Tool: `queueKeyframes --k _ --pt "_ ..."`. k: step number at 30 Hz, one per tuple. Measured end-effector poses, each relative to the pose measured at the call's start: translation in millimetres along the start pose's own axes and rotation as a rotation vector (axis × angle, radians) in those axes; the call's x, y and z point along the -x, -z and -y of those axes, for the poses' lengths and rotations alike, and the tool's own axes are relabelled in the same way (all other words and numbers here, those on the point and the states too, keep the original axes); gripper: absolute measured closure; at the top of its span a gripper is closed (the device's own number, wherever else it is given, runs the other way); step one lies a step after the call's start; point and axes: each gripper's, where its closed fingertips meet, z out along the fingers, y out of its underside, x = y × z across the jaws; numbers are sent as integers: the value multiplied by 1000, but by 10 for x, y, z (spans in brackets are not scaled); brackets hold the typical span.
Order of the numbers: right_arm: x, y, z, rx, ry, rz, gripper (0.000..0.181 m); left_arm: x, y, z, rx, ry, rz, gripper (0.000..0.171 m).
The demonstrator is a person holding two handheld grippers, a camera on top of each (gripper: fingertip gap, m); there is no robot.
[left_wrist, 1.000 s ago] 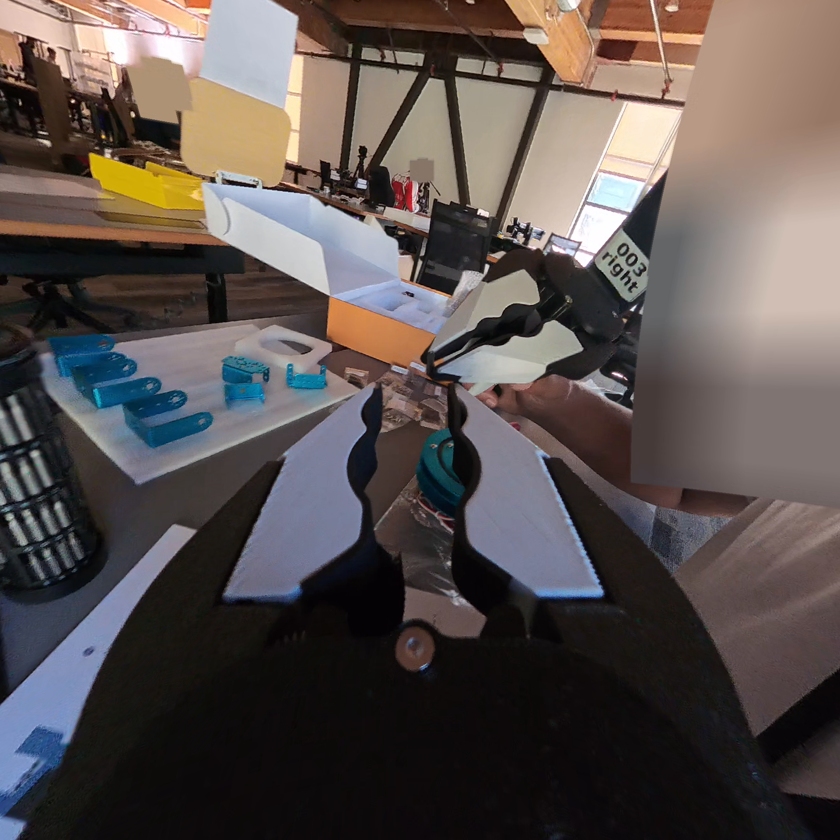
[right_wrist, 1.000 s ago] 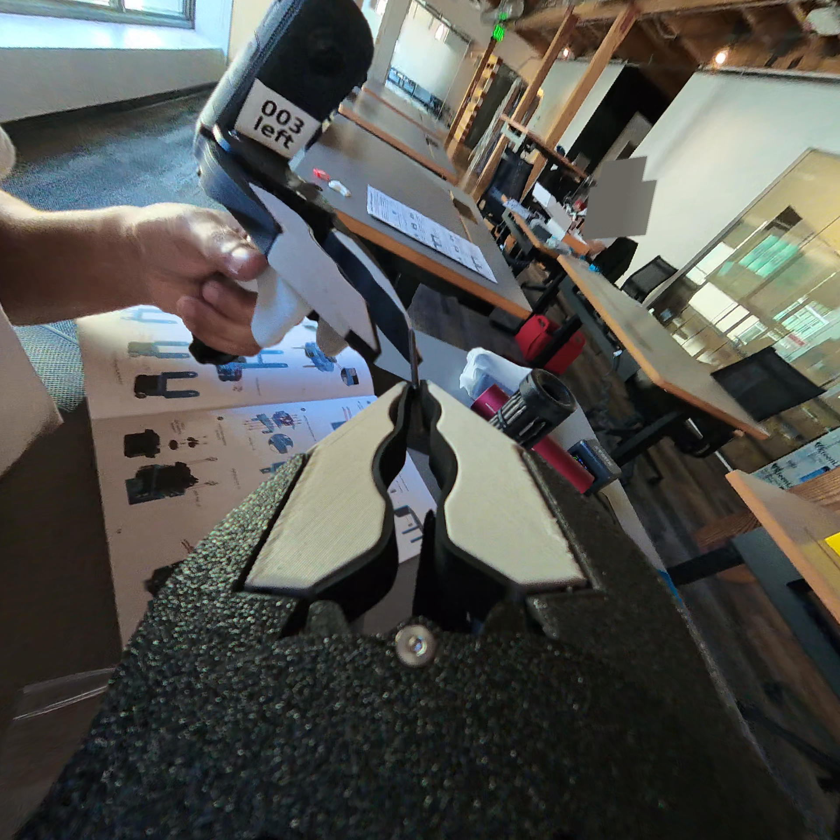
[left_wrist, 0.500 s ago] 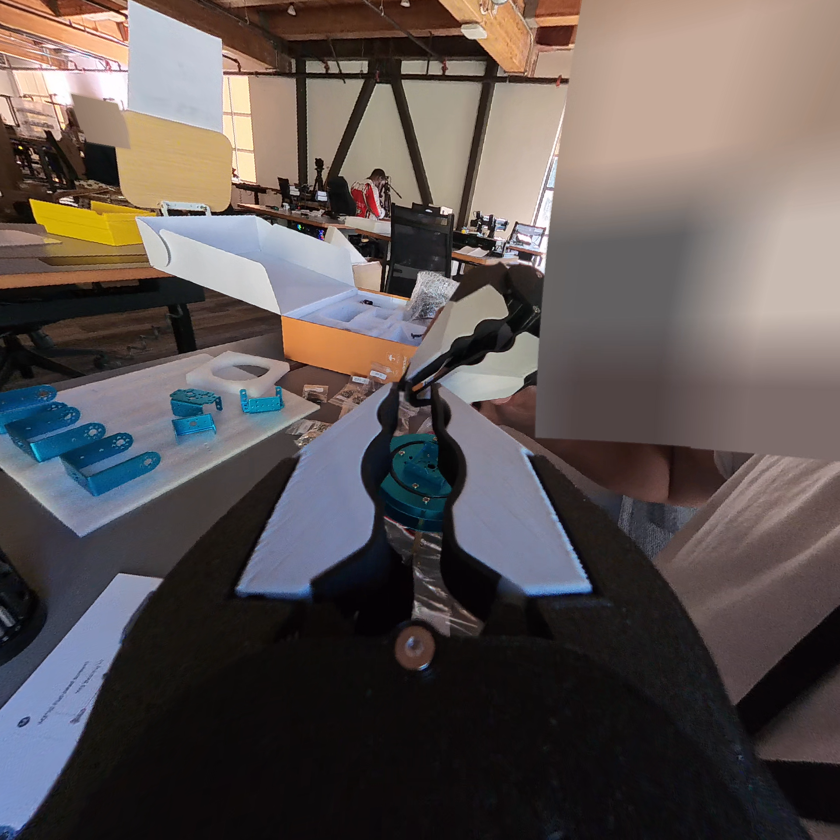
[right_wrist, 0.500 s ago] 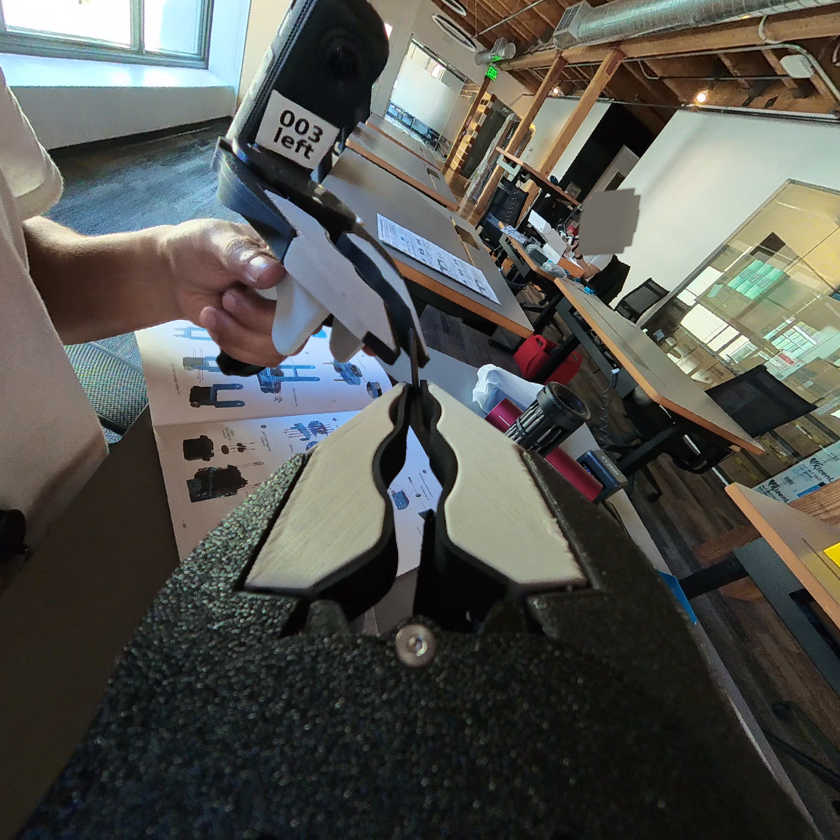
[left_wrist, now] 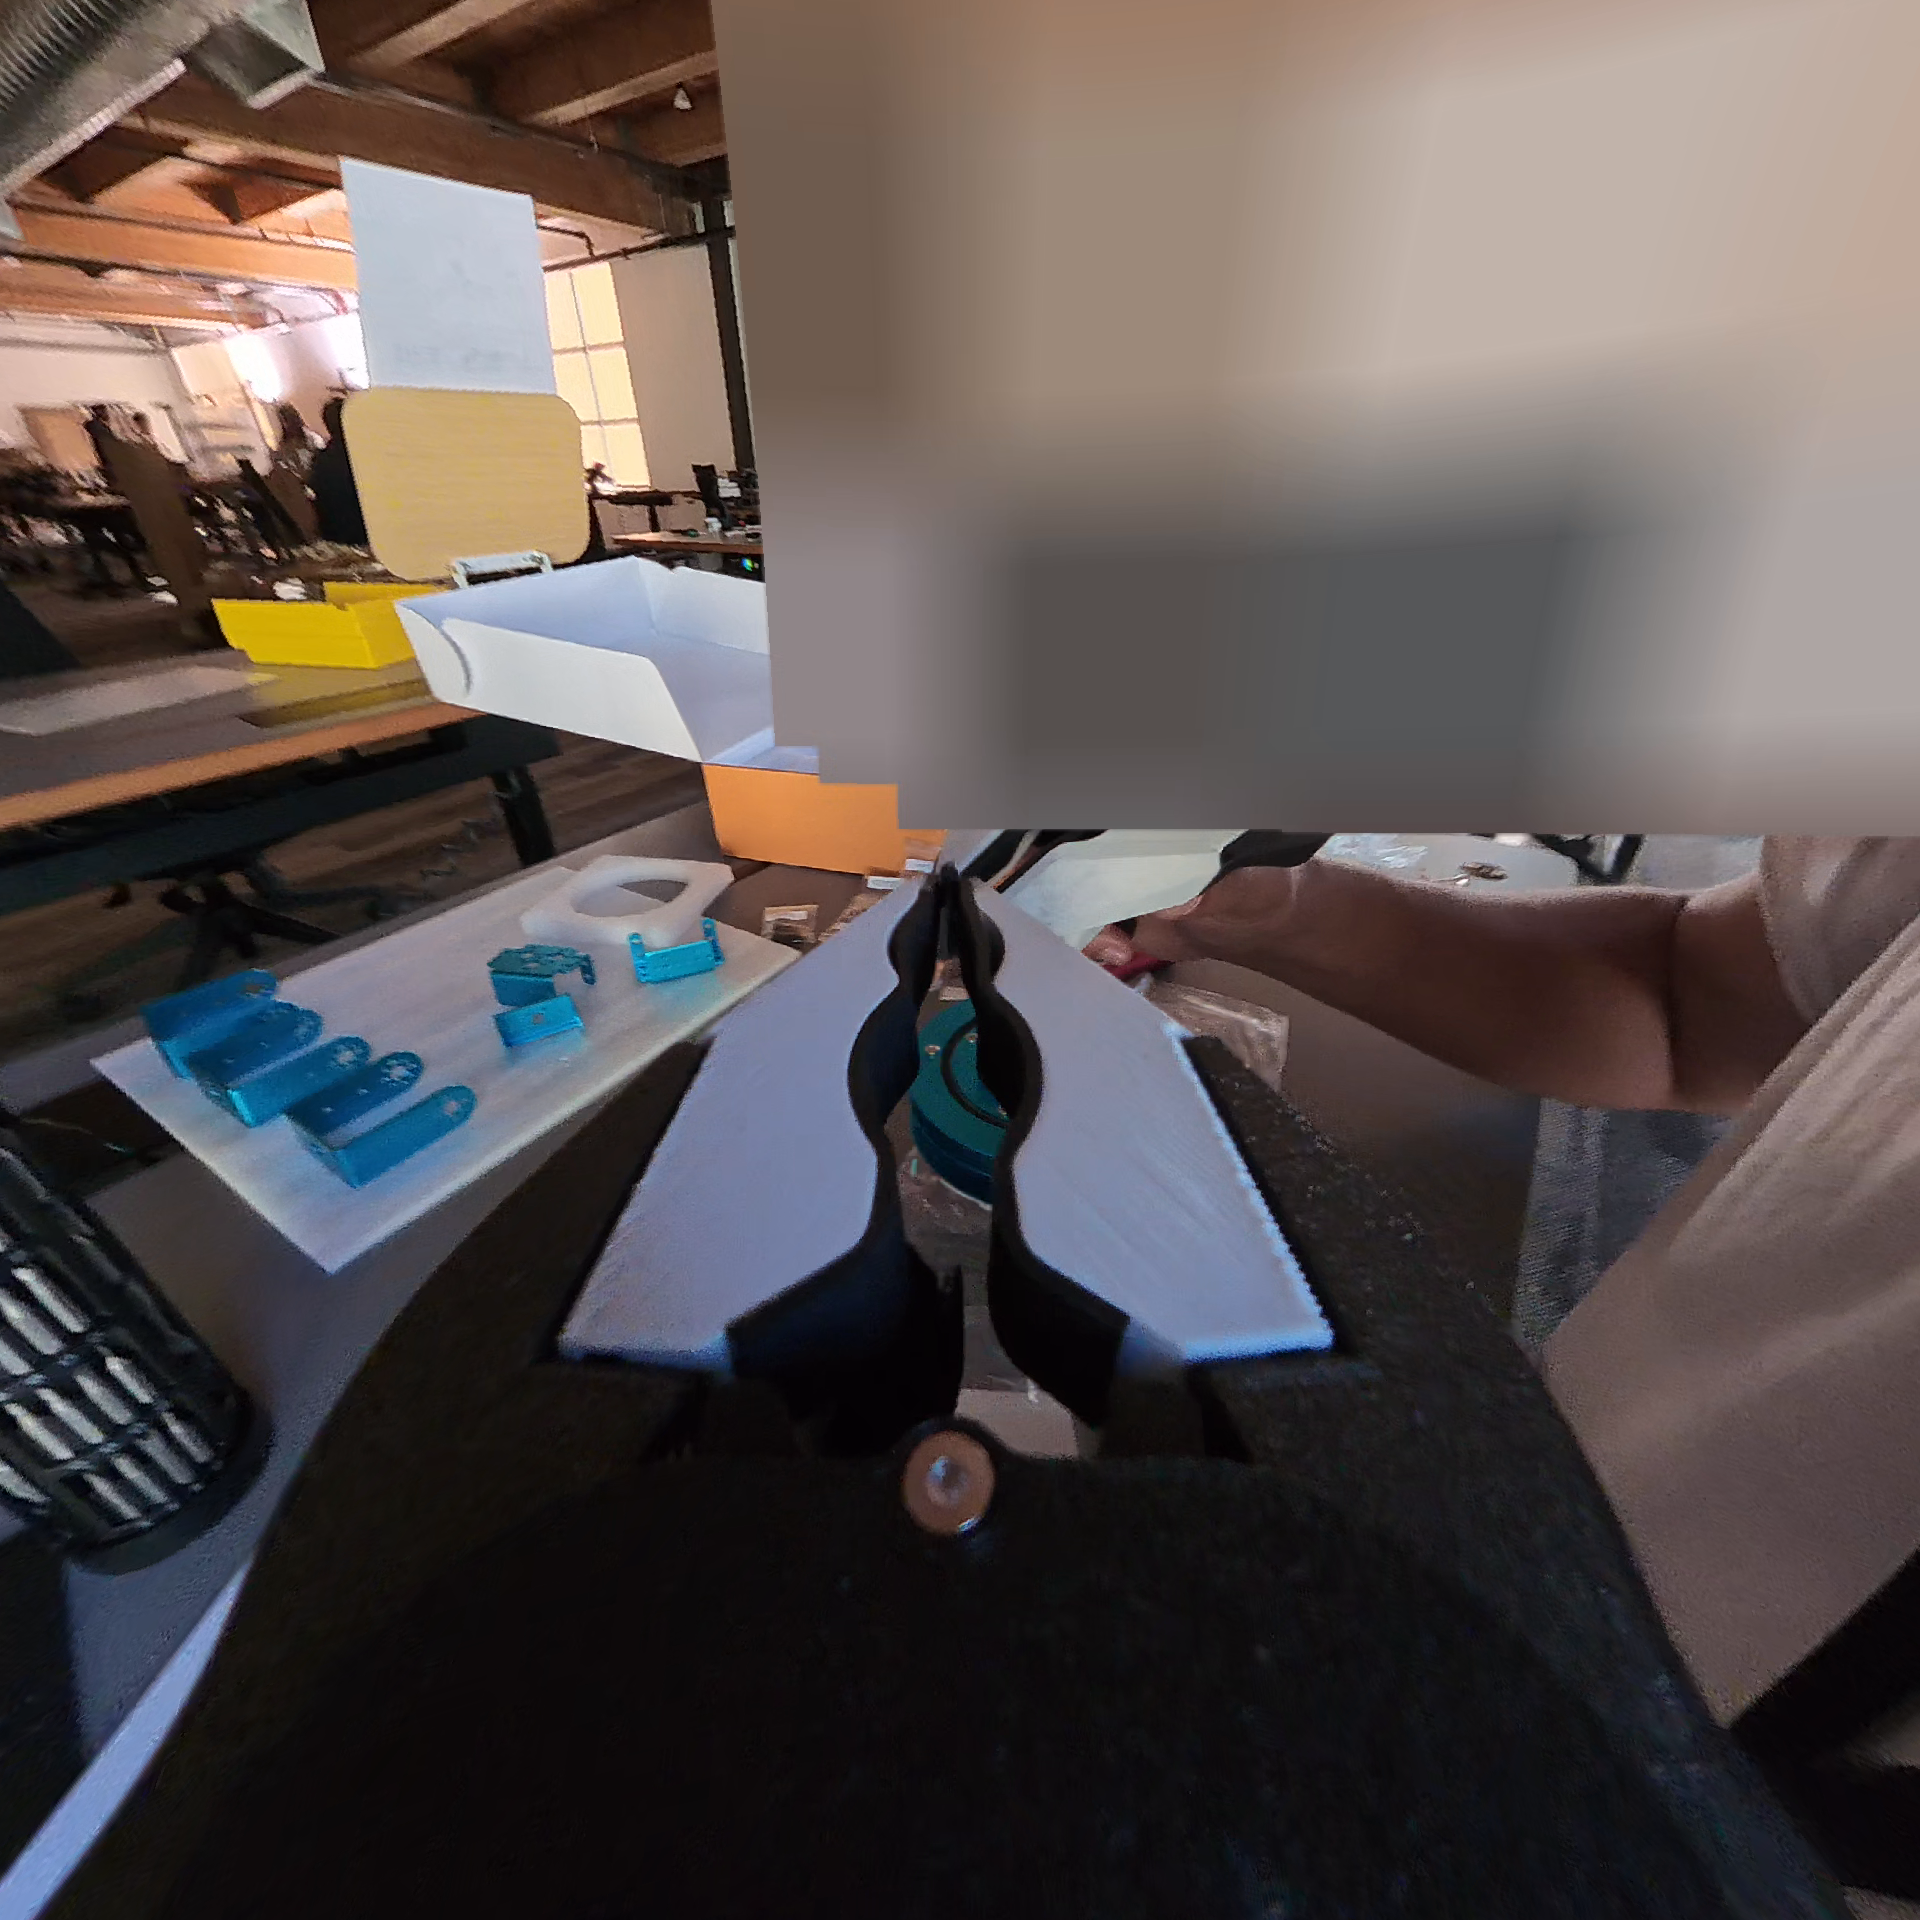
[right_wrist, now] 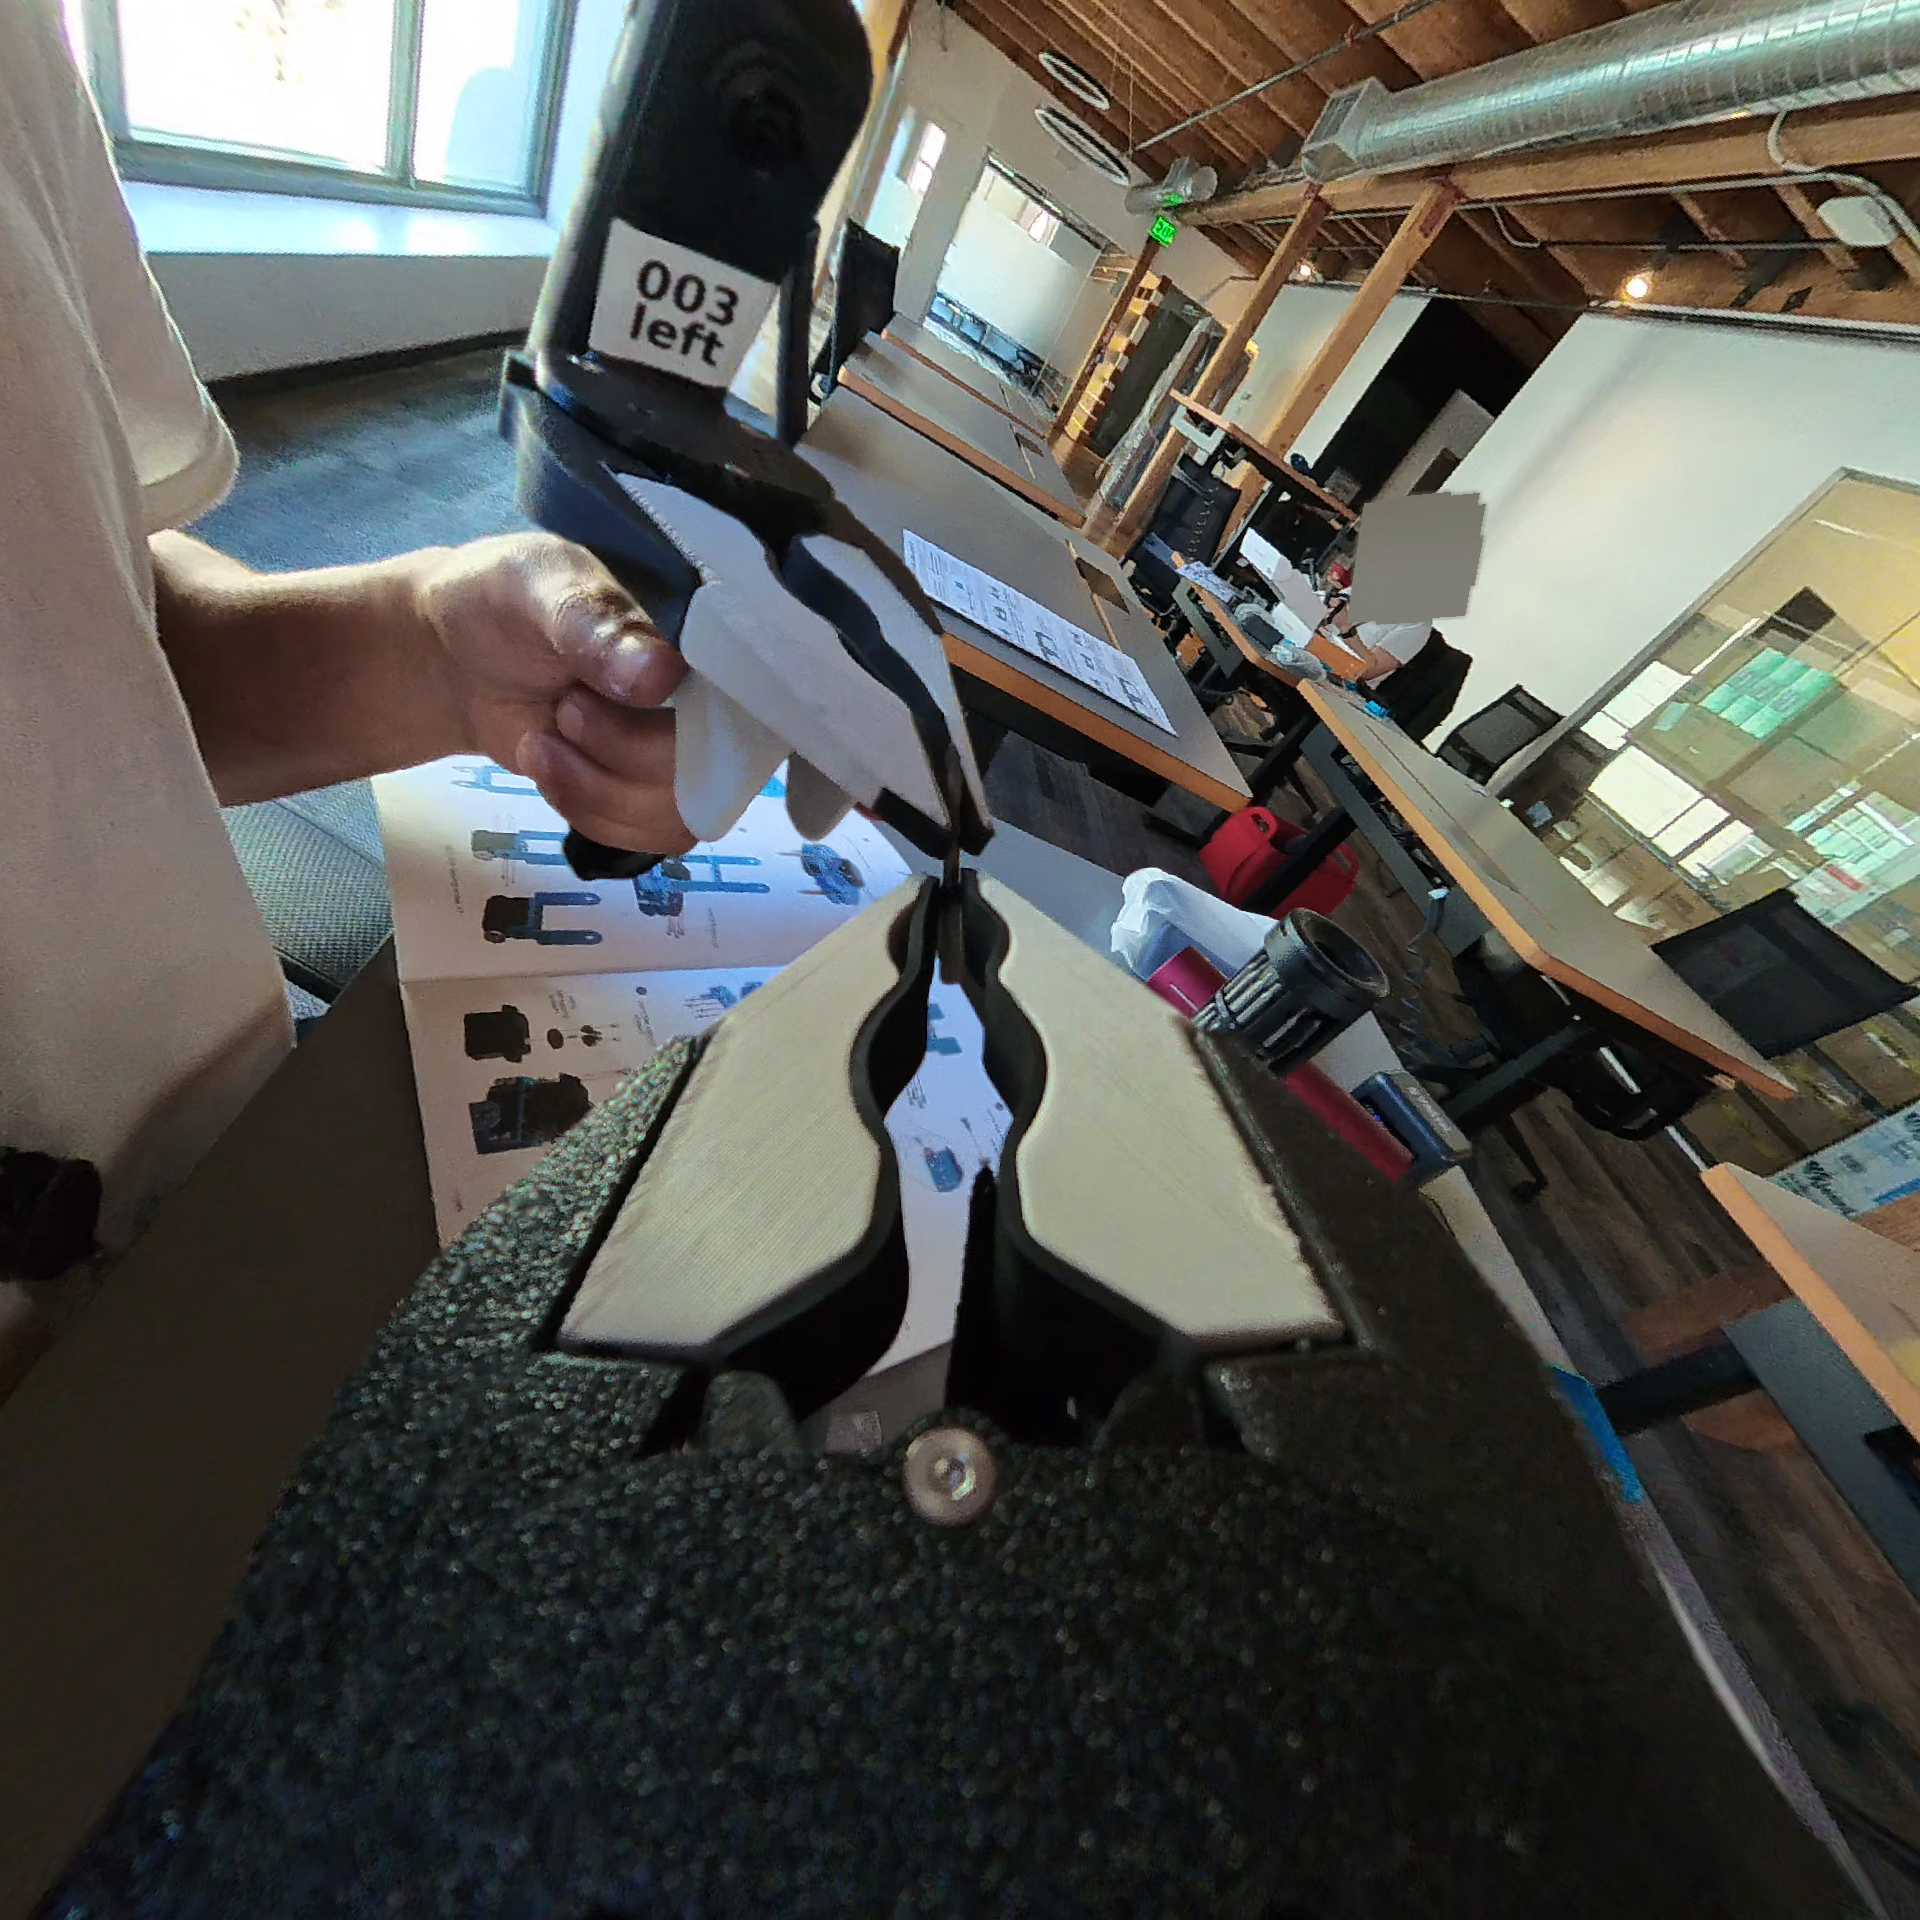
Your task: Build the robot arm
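Note:
My left gripper is shut, its tips pinching a thin black strip. My right gripper is shut on the same strip from the other end, tip to tip with the left gripper, both raised above the table. A white finger of the right gripper and the hand holding it show just behind my left tips. A teal round metal part lies on a clear plastic bag on the table below the left jaws.
A white foam sheet with several blue metal brackets lies to the left. An open orange box with a white lid stands behind. A black mesh cylinder is near left. An open instruction booklet lies under the grippers. The tips of both grippers are at nearly the same place. Both grippers' tips are roughly 30 centimetres from the black mesh cylinder.
My left gripper was open a second ago and has closed onto the thin strip held by the right gripper. Both grippers have risen and turned a little.

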Motion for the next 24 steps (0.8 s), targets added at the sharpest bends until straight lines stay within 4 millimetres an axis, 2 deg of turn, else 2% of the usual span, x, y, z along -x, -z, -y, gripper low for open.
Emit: queueKeyframes --k 6,20,22,24 --pt "42 -15 22 -21 -11 6 178 -51 -7 9 7 -137 40 170" --pt "39 12 18 0 -24 -8 178 -60 13 12 -36 -184 18 170" --pt "-18 76 -26 39 -64 -19 170 10 -10 -22 -53 -138 30 170" --pt "-77 261 -43 68 -109 -38 166 67 -52 -73 -70 -42 17 170"
